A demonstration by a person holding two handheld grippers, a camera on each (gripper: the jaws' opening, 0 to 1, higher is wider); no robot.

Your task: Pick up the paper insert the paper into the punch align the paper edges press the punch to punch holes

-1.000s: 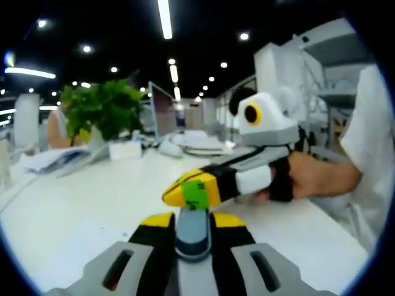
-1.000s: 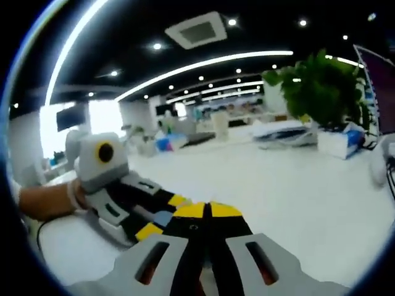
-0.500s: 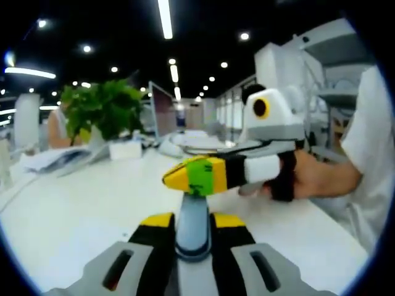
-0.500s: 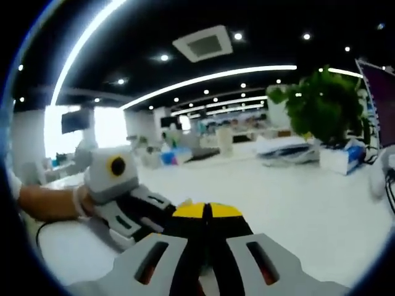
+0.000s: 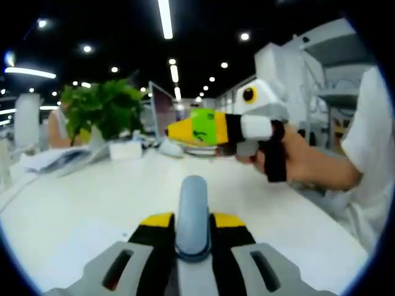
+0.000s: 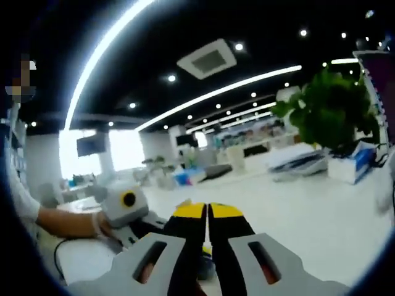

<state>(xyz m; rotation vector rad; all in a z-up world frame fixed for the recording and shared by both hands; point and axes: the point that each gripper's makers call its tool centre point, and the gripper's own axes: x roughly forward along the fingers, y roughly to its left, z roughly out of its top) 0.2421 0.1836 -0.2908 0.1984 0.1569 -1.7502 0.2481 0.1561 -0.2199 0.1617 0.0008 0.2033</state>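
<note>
My left gripper [image 5: 192, 220] sits low over the white table [image 5: 74, 209], shut on a grey-blue rounded punch handle [image 5: 192, 197] that stands up between its yellow-tipped jaws. My right gripper [image 5: 179, 131], yellow with a green patch, hangs in the air above and beyond that handle, held by a person's hand [image 5: 302, 166]; its jaws are together with nothing between them. In the right gripper view my right gripper [image 6: 207, 211] is shut, and the left gripper's body [image 6: 126, 203] lies low on the left, its tips hidden behind my jaws.
A potted plant [image 5: 105, 111] and a white box [image 5: 125, 150] stand at the table's far side, with stacked papers [image 5: 52, 159] to the left. A sleeve [image 5: 370, 142] fills the right edge. The plant [image 6: 336, 114] is also at the right.
The right gripper has lifted off the top of the punch handle and risen well above it, and its view has tilted upward. The left gripper has stayed put on the handle.
</note>
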